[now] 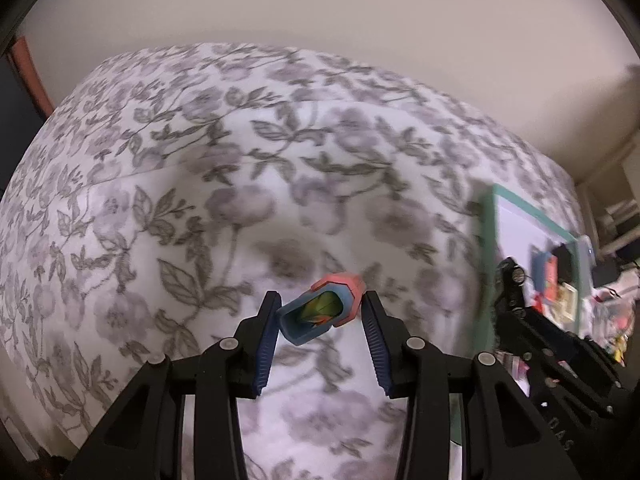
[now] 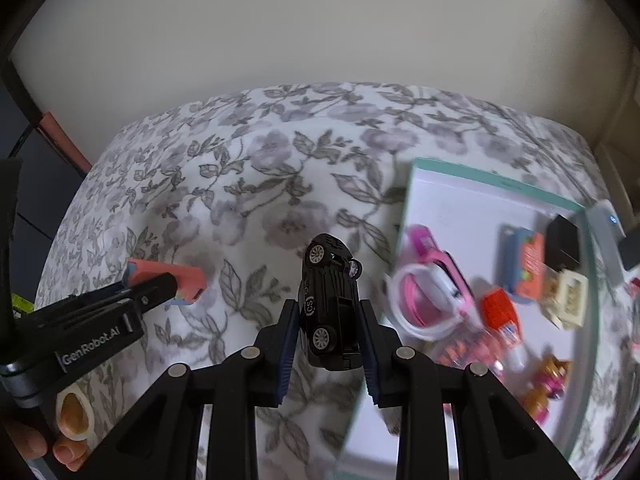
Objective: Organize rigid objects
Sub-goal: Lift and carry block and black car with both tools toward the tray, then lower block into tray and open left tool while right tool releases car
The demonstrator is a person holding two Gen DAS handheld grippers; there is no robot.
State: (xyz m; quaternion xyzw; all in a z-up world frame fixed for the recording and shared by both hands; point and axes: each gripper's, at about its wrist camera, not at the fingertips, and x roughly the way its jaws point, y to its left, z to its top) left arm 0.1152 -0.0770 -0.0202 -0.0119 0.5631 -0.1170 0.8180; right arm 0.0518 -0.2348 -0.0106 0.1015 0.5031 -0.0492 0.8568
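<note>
My left gripper [image 1: 320, 306] is around a small pink and blue case [image 1: 322, 312] with green inside, lying on the floral cloth [image 1: 200, 160]. The left finger touches the case; a slim gap shows at the right finger. In the right wrist view the same case [image 2: 188, 280] lies at the left, partly behind the left gripper [image 2: 160, 292]. My right gripper [image 2: 330, 312] is shut on a black toy car [image 2: 330, 300], nose pointing away, above the cloth just left of the tray [image 2: 496, 184].
The teal-rimmed white tray [image 1: 490, 248] at the right holds a pink cable reel [image 2: 428, 300], an orange glue bottle [image 2: 500, 316], a small figure [image 2: 550, 376], a black block [image 2: 564, 244] and other small items. A beige wall stands behind the table.
</note>
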